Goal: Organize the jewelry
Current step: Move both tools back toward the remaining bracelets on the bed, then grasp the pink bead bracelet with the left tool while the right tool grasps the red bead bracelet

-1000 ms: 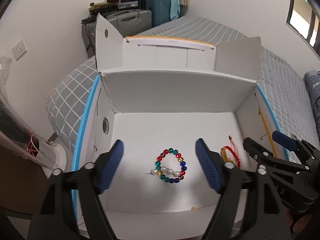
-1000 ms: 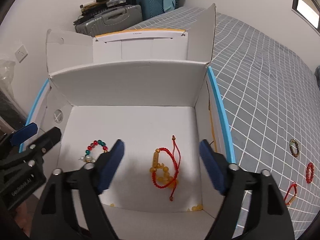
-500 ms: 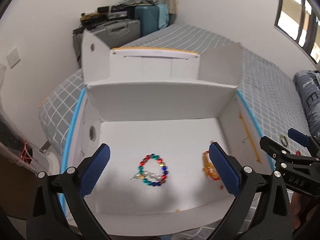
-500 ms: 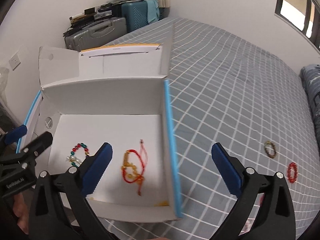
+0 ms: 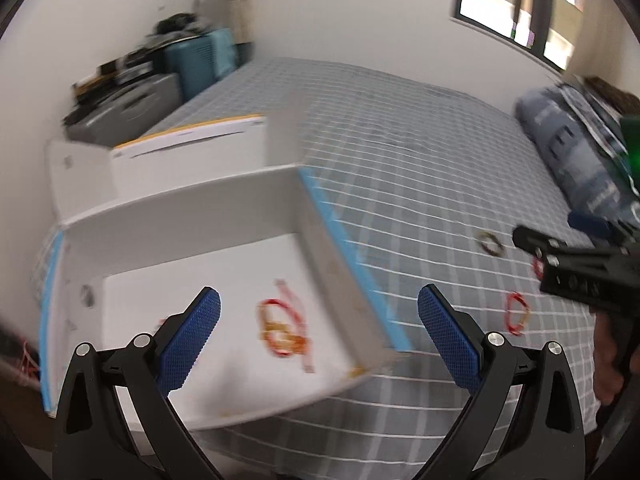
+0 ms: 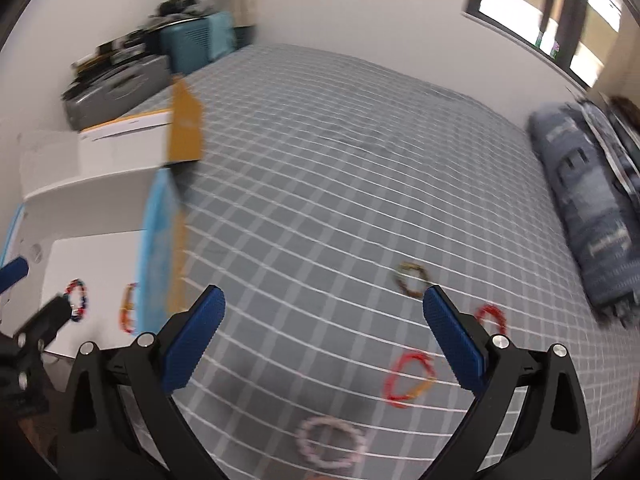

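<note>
Across the lower half of the left wrist view, the left gripper (image 5: 319, 326) stood with its 2 blue fingers (image 5: 192, 336) spread wide and nothing between them, above the near right corner of the white box (image 5: 192, 208), which filled the left of the frame. On the box floor, at lower centre, lay a blurred red and amber bracelet (image 5: 282, 326). At the right edge of that frame the right gripper (image 5: 580, 268) reached in over the grey checked bed (image 5: 400, 168). Its own view showed the right gripper (image 6: 324, 328) equally wide open and empty over the bedspread. Loose on the bed lay 4 pieces: a dark beaded bracelet (image 6: 411, 278) right of centre, a small red bracelet (image 6: 491, 316) just beyond the right finger, a red cord bracelet (image 6: 408, 378) at lower right, and a pale pink bracelet (image 6: 330, 442) at the bottom centre. At the left edge, inside the box, sat a multicoloured bead bracelet (image 6: 78, 300). Both views were motion-blurred.
</note>
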A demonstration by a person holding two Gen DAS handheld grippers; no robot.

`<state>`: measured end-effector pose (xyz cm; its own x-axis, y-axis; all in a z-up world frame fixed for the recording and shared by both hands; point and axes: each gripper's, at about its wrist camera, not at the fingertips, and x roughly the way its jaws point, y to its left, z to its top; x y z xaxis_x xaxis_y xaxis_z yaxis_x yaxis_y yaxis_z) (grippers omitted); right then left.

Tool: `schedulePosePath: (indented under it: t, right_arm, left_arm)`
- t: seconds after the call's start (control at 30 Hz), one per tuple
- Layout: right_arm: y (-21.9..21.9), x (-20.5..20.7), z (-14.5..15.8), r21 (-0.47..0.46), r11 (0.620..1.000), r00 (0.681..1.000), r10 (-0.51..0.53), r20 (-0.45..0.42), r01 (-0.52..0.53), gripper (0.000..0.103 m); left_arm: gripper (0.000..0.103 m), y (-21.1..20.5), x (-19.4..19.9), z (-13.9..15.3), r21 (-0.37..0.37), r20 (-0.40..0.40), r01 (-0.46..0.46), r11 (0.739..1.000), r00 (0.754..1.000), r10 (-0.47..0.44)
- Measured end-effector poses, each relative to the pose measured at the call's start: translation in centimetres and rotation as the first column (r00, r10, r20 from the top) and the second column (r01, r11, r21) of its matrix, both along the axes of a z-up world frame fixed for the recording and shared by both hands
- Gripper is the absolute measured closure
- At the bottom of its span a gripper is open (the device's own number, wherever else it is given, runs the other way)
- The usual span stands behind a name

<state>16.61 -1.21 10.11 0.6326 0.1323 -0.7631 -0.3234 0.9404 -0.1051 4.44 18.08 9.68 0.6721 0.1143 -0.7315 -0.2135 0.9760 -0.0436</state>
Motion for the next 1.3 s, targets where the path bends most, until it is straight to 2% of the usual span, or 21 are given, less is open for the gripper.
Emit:
schedulePosePath:
  t: [0.13,0.3,0.4,0.57,0.63,0.7,0.9,1.17,1.3]
  right_arm:
    - [-4.6,1.4,-0.3,0.004,0.998,0.998,-0.069,-0.009,0.069,0.008]
    - [-10.6,4.1,-1.8,-0.002,0.987,0.986,-0.164,-0.018,0.164,0.008]
    - [-13.4,5.5,-3.3,-0.025,0.979,0.979,-0.203,-0.023,0.203,0.008]
    - [-17.6,9.0,-7.3,-0.045,0.968,0.966,-0.248,-0.076,0.245,0.008]
    - [-18.6,10.1,-8.6,-0.043,0.966,0.961,-0.259,-0.096,0.256,0.008]
    - [-19.9,11.4,-10.2,-0.038,0.962,0.954,-0.274,-0.123,0.271,0.008]
    - [-21.3,13.8,-13.8,-0.029,0.96,0.942,-0.279,-0.189,0.279,0.008]
    - [-22.5,15.1,-17.4,-0.014,0.95,0.916,-0.305,-0.262,0.312,0.008]
    - [-22.7,15.1,-18.4,-0.012,0.95,0.91,-0.303,-0.283,0.313,0.016]
  left_arm:
    - [0.006,-5.3,1.3,-0.7,-0.036,-0.014,0.117,0.992,0.993,-0.118]
    - [0.006,-11.3,2.3,-2.7,-0.013,-0.046,0.211,0.977,0.976,-0.212]
    - [0.006,-14.3,2.7,-4.6,-0.03,-0.071,0.262,0.964,0.962,-0.264]
    - [0.006,-18.5,3.7,-9.2,0.025,-0.13,0.308,0.951,0.944,-0.303]
    - [0.006,-19.1,4.4,-10.7,0.027,-0.153,0.299,0.954,0.944,-0.291]
    - [0.006,-19.4,5.2,-12.2,-0.004,-0.172,0.294,0.956,0.941,-0.29]
    - [0.006,-19.8,6.0,-14.8,-0.012,-0.214,0.29,0.957,0.934,-0.286]
    - [0.006,-20.9,6.2,-17.4,-0.044,-0.272,0.332,0.942,0.904,-0.331]
    - [0.008,-21.3,6.1,-18.0,-0.018,-0.282,0.348,0.937,0.897,-0.339]
